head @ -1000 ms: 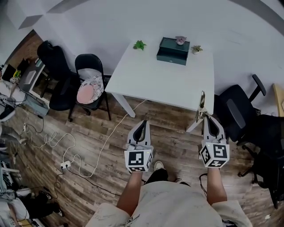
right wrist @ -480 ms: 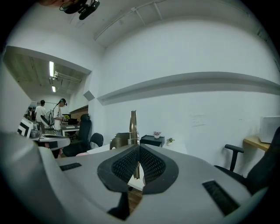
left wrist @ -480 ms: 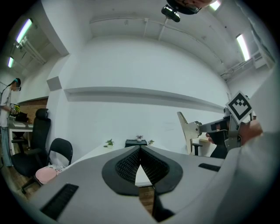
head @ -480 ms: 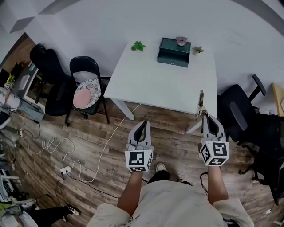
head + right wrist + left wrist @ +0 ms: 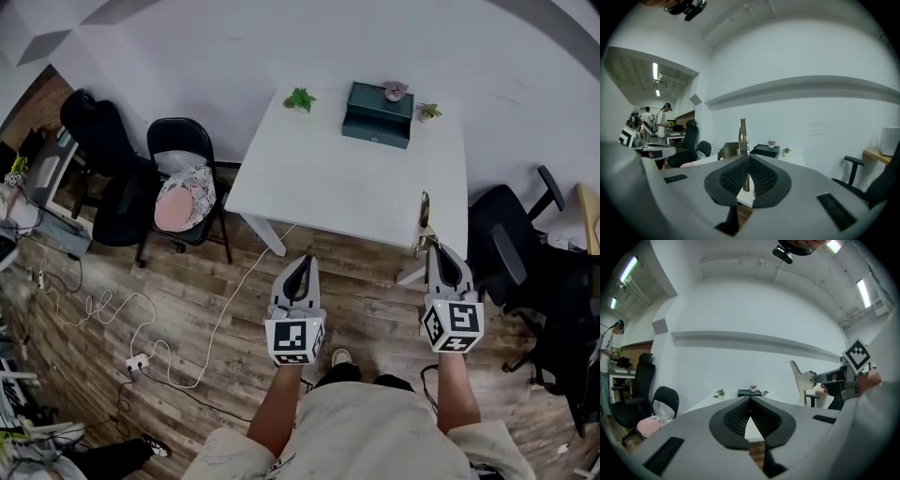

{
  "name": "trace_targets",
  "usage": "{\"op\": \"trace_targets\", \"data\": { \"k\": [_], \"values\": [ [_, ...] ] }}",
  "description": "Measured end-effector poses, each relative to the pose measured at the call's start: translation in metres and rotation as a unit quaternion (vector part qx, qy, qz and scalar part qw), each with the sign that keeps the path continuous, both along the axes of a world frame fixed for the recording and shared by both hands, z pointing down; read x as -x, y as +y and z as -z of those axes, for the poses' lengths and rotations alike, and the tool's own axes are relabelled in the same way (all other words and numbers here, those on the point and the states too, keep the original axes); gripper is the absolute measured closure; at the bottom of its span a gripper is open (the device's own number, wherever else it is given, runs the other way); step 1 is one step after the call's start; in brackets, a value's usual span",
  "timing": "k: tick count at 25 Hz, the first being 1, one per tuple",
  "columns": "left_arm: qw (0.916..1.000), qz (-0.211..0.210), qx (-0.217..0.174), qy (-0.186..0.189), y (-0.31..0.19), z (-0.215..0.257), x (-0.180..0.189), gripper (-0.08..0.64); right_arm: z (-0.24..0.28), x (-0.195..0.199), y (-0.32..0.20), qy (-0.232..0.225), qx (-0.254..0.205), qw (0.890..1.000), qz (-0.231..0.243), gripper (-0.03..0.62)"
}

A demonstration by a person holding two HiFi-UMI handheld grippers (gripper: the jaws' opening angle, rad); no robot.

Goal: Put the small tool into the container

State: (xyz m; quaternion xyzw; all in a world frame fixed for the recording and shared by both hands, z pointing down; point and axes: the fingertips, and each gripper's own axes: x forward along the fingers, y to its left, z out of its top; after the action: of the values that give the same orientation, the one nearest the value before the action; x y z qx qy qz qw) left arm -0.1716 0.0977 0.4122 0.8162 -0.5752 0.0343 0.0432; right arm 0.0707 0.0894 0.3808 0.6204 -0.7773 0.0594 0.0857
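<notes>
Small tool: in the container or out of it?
Out: the right gripper is shut on the tool, far from the green container on the table.

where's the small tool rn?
The small tool is clamped upright in the right gripper, at the head view's right, by the white table's near right corner; the green container sits at the table's far edge.

Bench (image 5: 337, 178) finished in smooth matt white, floor (image 5: 187, 309) laid in grained wood planks, small tool (image 5: 425, 211) of polished brass-toned metal, container (image 5: 375, 127) at twelve o'clock coated matt dark green, right hand-held gripper (image 5: 746, 159) lined with ribbed black padding.
</notes>
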Motion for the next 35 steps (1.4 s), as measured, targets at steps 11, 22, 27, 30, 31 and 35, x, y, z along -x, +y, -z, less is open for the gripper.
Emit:
{"op": "trace_targets", "data": {
  "k": [11, 22, 27, 30, 31, 35],
  "values": [
    [1.0000, 0.001, 0.007, 0.003, -0.012, -0.006, 0.005, 0.555, -0.002, -0.008, -0.008, 0.003, -0.001, 1.000, -0.014, 0.574],
    [0.9998, -0.005, -0.011, -0.014, -0.071, 0.009, -0.028, 0.555, 0.009, -0.039, -0.067, -0.024, -0.025, 0.999, -0.012, 0.574],
    [0.9996, -0.023, -0.010, -0.009, -0.110, 0.013, -0.055, 0.555, 0.012, -0.057, -0.105, -0.033, -0.032, 0.999, -0.018, 0.574],
    [0.9991, -0.038, -0.011, -0.012, -0.130, 0.017, -0.072, 0.555, 0.013, -0.069, -0.121, -0.042, -0.032, 0.998, -0.024, 0.574],
    [0.9989, -0.042, -0.013, -0.016, -0.137, 0.019, -0.078, 0.555, 0.014, -0.073, -0.126, -0.042, -0.032, 0.998, -0.026, 0.574],
    [0.9977, -0.056, -0.020, -0.033, -0.165, 0.025, -0.103, 0.554, 0.015, -0.096, -0.152, -0.046, -0.031, 0.998, -0.034, 0.574]
  ]
}}
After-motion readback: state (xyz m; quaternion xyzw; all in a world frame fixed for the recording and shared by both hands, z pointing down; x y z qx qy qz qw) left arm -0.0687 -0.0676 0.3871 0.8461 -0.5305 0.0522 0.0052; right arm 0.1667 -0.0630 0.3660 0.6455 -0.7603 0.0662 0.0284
